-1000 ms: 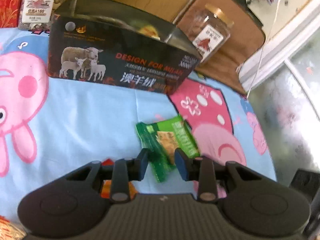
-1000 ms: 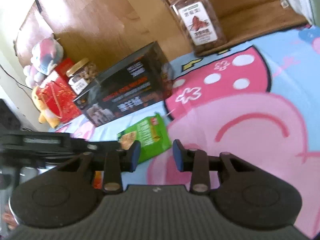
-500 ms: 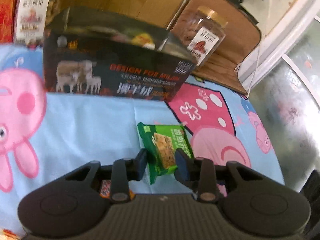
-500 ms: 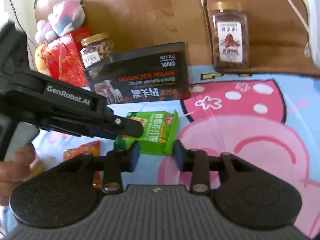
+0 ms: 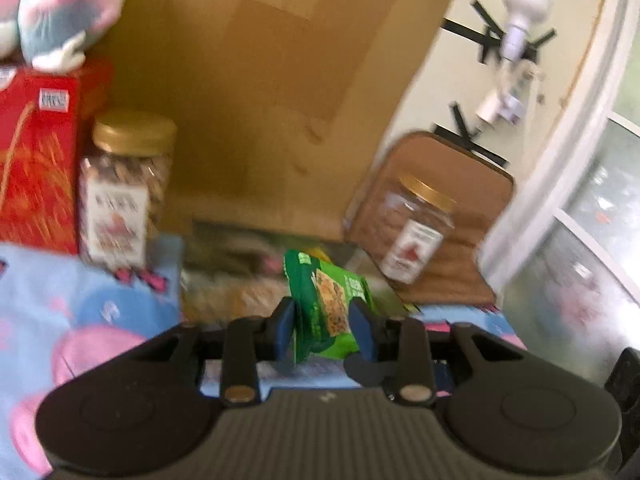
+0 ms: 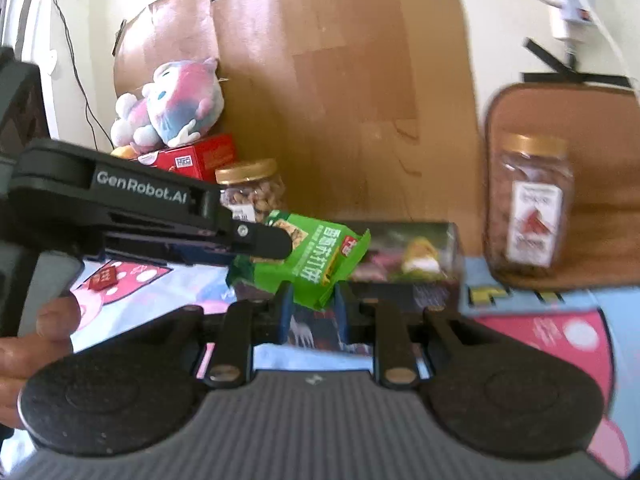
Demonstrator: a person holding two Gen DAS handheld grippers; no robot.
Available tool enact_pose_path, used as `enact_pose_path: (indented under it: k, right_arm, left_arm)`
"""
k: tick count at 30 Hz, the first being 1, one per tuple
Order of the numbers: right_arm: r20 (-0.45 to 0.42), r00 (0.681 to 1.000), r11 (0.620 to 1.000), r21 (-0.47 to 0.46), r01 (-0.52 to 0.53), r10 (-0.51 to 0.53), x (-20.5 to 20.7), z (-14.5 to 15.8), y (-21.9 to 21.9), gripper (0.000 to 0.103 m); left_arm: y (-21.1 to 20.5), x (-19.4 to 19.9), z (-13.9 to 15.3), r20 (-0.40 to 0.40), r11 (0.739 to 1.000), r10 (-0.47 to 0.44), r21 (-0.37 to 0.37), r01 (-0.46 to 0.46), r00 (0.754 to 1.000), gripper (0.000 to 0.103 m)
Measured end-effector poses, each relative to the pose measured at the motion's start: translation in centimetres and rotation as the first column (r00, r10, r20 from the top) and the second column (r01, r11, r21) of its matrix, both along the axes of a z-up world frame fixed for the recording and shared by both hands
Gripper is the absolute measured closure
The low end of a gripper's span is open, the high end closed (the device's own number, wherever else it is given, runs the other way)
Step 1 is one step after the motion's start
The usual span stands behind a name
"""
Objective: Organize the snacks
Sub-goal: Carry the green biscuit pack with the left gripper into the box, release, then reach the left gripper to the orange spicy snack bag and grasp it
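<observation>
My left gripper (image 5: 325,322) is shut on a green snack packet (image 5: 328,308) and holds it in the air above the near side of the open dark box (image 5: 240,276). In the right wrist view the same left gripper (image 6: 260,240) comes in from the left with the packet (image 6: 308,256), just in front of the box (image 6: 404,260), which holds several snacks. My right gripper (image 6: 310,314) is open and empty, low in front of the box, with the packet's lower corner hanging between its fingertips.
A nut jar (image 5: 124,188) and red box (image 5: 36,152) with a plush toy (image 6: 172,104) stand at the back left. Another jar (image 6: 528,204) stands on a brown cushion (image 6: 560,120) at the right. A small red packet (image 6: 103,276) lies on the cartoon sheet (image 6: 540,340).
My left gripper closed on the green packet and lifted it off the sheet up toward the box. My right gripper tilted up and stayed open.
</observation>
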State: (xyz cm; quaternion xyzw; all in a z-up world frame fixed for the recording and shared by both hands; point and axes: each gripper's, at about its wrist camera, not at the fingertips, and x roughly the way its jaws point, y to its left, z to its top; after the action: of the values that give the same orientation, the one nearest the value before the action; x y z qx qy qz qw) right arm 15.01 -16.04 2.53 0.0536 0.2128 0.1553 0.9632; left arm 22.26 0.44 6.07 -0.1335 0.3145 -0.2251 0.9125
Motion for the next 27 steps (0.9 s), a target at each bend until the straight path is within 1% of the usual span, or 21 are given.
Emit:
enact_pose_path:
  k: [3, 4, 5, 6, 8, 9, 11, 13, 14, 16, 17, 19, 20, 22, 24, 26, 27]
  right_arm:
    - [-0.028, 1.000, 1.000, -0.008, -0.004, 0.004, 3.4, -0.2, 1.6, 0.078]
    - [-0.034, 0.999, 1.000, -0.014, -0.004, 0.003, 4.2, -0.3, 2.2, 0.076]
    - [-0.041, 0.999, 1.000, -0.023, -0.008, 0.007, 5.0, -0.6, 2.9, 0.074]
    - [-0.048, 0.999, 0.999, -0.037, -0.008, 0.006, 5.8, -0.9, 3.4, 0.072]
    - [-0.061, 0.998, 0.998, -0.068, 0.005, -0.010, 6.8, -1.4, 4.1, 0.071]
    - [-0.062, 0.998, 0.998, -0.062, 0.016, -0.020, 6.7, -1.4, 3.9, 0.071]
    - [-0.067, 0.997, 1.000, -0.015, 0.026, -0.027, 5.6, -1.0, 3.0, 0.071]
    - [-0.052, 0.998, 0.999, 0.030, 0.025, -0.024, 3.5, -0.5, 2.0, 0.071]
    - [-0.049, 0.998, 0.999, 0.047, 0.026, -0.024, 2.3, -0.2, 1.6, 0.069]
    - [-0.074, 0.997, 0.995, 0.099, 0.012, -0.005, 0.3, -0.1, 0.7, 0.069]
    - [-0.086, 0.996, 0.992, 0.123, 0.002, 0.008, -0.9, -0.3, 0.2, 0.069]
    - [-0.111, 0.993, 0.991, 0.135, -0.014, 0.029, -3.5, -0.9, -0.8, 0.069]
    - [-0.128, 0.991, 0.990, 0.140, -0.032, 0.050, -4.6, -1.4, -1.0, 0.068]
    - [-0.181, 0.978, 0.982, 0.175, -0.073, 0.105, -6.9, -2.4, -1.7, 0.067]
    - [-0.214, 0.967, 0.979, 0.178, -0.099, 0.136, -8.5, -3.2, -1.7, 0.062]
    - [-0.237, 0.959, 0.982, 0.141, -0.122, 0.153, -9.9, -4.1, -0.8, 0.047]
    - [-0.237, 0.957, 0.983, 0.114, -0.141, 0.165, -10.3, -4.4, -0.1, 0.043]
  left_arm:
    - [0.5, 2.7, -0.5, 0.011, 0.999, 0.042, 0.029, -0.042, 0.999, 0.073]
    - [0.6, 3.6, -0.9, 0.011, 0.997, 0.067, 0.042, -0.067, 0.998, 0.071]
    - [0.6, 4.3, -1.2, 0.008, 0.995, 0.090, 0.051, -0.091, 0.996, 0.068]
    - [0.7, 5.0, -1.6, -0.001, 0.993, 0.100, 0.060, -0.100, 0.995, 0.066]
    - [1.3, 5.8, -2.3, -0.025, 0.992, 0.112, 0.065, -0.110, 0.993, 0.067]
    - [1.7, 5.6, -2.5, -0.027, 0.992, 0.116, 0.049, -0.115, 0.993, 0.067]
    - [2.6, 4.5, -2.4, -0.004, 0.995, 0.101, 0.005, -0.101, 0.995, 0.067]
    - [3.6, 2.9, -2.0, 0.019, 0.995, 0.097, -0.020, -0.096, 0.995, 0.067]
    - [3.9, 2.2, -1.8, 0.025, 0.995, 0.092, -0.033, -0.091, 0.995, 0.067]
    - [4.5, 0.6, -1.6, 0.019, 0.995, 0.084, -0.053, -0.083, 0.996, 0.067]
    - [4.7, -0.4, -1.6, 0.011, 0.996, 0.078, -0.055, -0.077, 0.997, 0.067]
    - [4.7, -2.1, -1.8, -0.006, 0.997, 0.064, -0.046, -0.064, 0.998, 0.065]
    - [4.8, -2.9, -2.1, -0.017, 0.998, 0.052, -0.042, -0.053, 0.998, 0.063]
    - [4.4, -4.8, -3.0, -0.055, 0.999, 0.033, -0.024, -0.034, 0.998, 0.063]
    - [4.0, -6.4, -4.1, -0.095, 1.000, 0.012, -0.017, -0.013, 0.995, 0.063]
    - [3.7, -7.3, -5.1, -0.135, 1.000, 0.000, -0.017, -0.003, 0.991, 0.063]
    - [3.5, -7.7, -5.7, -0.154, 1.000, -0.007, -0.015, 0.005, 0.988, 0.063]
